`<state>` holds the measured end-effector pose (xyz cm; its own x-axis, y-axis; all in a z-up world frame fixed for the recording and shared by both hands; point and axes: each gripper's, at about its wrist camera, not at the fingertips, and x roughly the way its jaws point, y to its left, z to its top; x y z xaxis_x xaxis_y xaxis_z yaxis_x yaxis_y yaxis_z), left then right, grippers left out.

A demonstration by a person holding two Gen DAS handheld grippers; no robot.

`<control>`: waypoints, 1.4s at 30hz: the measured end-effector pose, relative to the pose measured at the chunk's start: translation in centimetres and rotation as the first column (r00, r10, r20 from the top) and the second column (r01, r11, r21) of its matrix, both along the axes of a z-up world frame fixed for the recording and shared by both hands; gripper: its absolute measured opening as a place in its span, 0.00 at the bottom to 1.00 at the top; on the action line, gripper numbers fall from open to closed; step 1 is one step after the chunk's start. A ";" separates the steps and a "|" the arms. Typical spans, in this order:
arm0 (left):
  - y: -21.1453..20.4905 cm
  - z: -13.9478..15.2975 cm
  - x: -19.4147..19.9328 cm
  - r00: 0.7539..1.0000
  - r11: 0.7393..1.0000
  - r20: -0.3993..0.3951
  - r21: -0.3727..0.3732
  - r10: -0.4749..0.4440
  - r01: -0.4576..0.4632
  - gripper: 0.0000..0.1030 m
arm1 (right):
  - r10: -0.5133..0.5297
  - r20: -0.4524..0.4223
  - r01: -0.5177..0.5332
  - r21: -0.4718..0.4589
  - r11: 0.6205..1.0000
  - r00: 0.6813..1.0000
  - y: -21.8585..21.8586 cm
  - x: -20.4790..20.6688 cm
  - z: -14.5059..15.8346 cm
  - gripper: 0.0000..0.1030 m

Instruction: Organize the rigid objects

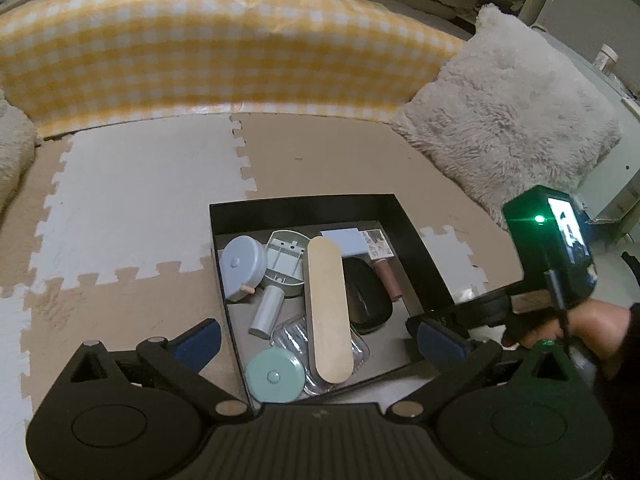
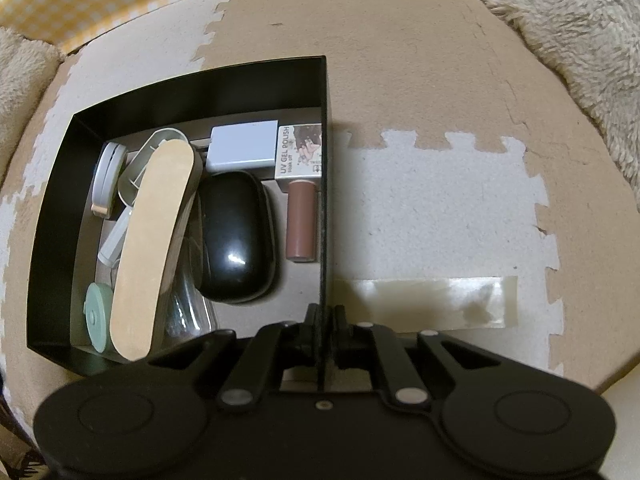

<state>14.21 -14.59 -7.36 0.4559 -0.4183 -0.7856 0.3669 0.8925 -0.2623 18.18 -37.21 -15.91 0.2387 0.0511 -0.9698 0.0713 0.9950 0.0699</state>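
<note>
A black box (image 1: 416, 240) sits on the foam mat and holds several items: a long wooden-topped case (image 1: 328, 308), a black mouse (image 1: 366, 300), a brown tube (image 1: 390, 280), a white adapter (image 1: 344, 240), a blue-grey round case (image 1: 242, 264), a mint round case (image 1: 274, 376) and a grey cylinder (image 1: 267, 312). My left gripper (image 1: 320, 344) is open above the box's near edge. My right gripper (image 2: 324, 320) is shut on the box's right wall (image 2: 325, 184). The same items show in the right wrist view: case (image 2: 154, 240), mouse (image 2: 236, 236), tube (image 2: 302, 224).
Tan and white foam puzzle mats (image 1: 132, 200) cover the floor. A yellow checked cushion (image 1: 200, 52) lies at the back, a fluffy pillow (image 1: 512, 120) at the right. A strip of clear tape (image 2: 432, 300) lies on the mat right of the box.
</note>
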 end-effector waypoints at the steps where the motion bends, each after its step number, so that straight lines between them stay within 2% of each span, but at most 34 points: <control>1: 0.2 0.2 -0.2 1.000 1.000 0.004 -0.002 0.002 -0.002 1.00 | 0.001 0.002 -0.001 -0.001 1.000 1.000 0.0 0.0 0.0 0.08; 4: 0.8 0.8 -1.1 1.000 1.000 0.021 -0.002 0.013 -0.013 1.00 | 0.000 0.001 0.000 -0.007 1.000 1.000 0.1 0.0 0.1 0.10; 5: 1.0 1.0 -1.4 1.000 1.000 0.026 0.000 0.014 -0.014 1.00 | 0.006 -0.003 -0.006 -0.014 1.000 1.000 0.2 0.0 0.2 0.14; 6: 1.2 1.1 -1.6 0.999 1.000 0.031 0.001 0.016 -0.016 1.00 | 0.013 -0.003 -0.013 -0.021 1.000 1.000 0.3 -0.1 0.3 0.25; 7: 1.4 1.3 -1.9 0.999 1.000 0.037 0.002 0.018 -0.018 1.00 | 0.018 0.003 -0.018 -0.027 0.999 1.000 0.4 -0.2 0.6 0.29; 8: 1.7 1.5 -2.1 0.999 1.000 0.042 0.001 0.020 -0.020 1.00 | 0.016 0.015 -0.016 -0.029 0.999 1.000 0.4 -0.3 1.0 0.29; 12: 2.7 2.2 -2.9 0.998 0.999 0.052 -0.005 0.038 -0.038 1.00 | -0.026 0.054 0.027 -0.032 0.999 0.998 0.0 -0.9 3.2 0.40; 16: 3.5 3.1 -3.7 0.995 0.998 0.076 0.012 0.060 -0.061 1.00 | -0.061 0.095 0.063 -0.023 0.998 0.994 -0.4 -2.4 5.8 0.44; 17: 3.7 3.3 -3.9 0.995 0.998 0.081 0.019 0.066 -0.067 1.00 | -0.065 0.113 0.068 -0.022 0.997 0.991 -0.4 -2.9 6.6 0.47; 19: 3.9 3.8 -4.3 0.993 0.996 0.093 0.039 0.077 -0.081 1.00 | -0.061 0.157 0.064 -0.012 0.998 0.986 -0.2 -4.3 8.4 0.60; 21: 4.1 4.3 -4.8 0.990 0.994 0.112 0.057 0.087 -0.094 1.00 | -0.053 0.202 0.056 -0.009 0.998 0.978 -0.1 -5.5 10.0 0.64; 26: 5.3 5.5 -5.9 0.980 0.989 0.160 0.070 0.121 -0.133 1.00 | -0.058 0.317 0.067 -0.019 0.998 0.947 0.7 -8.3 14.3 0.75; 29: 6.0 6.2 -6.4 0.973 0.986 0.187 0.071 0.133 -0.148 1.00 | -0.021 0.386 0.022 0.001 1.000 0.922 1.9 -10.6 16.6 0.82; 32: 6.7 6.9 -6.9 0.967 0.986 0.212 0.052 0.142 -0.156 1.00 | 0.004 0.443 0.006 -0.021 1.000 0.897 3.2 -12.6 17.7 0.89; 33: 7.0 7.2 -7.1 0.964 0.987 0.223 0.045 0.144 -0.157 1.00 | 0.005 0.459 0.005 -0.021 1.000 0.889 3.5 -13.3 17.9 0.96; 34: 7.1 7.5 -7.4 0.961 0.987 0.237 0.041 0.144 -0.158 1.00 | 0.003 0.478 0.009 -0.024 1.000 0.879 3.8 -14.1 18.2 0.98; 39: 7.6 8.7 -9.2 0.936 0.986 0.327 0.055 0.130 -0.156 1.00 | -0.023 0.559 0.061 -0.049 0.997 0.829 5.0 -17.2 18.5 1.00; 42: 8.2 8.9 -10.3 0.927 0.990 0.356 0.031 0.115 -0.135 1.00 | -0.034 0.584 0.075 -0.046 0.996 0.811 5.5 -18.9 18.6 1.00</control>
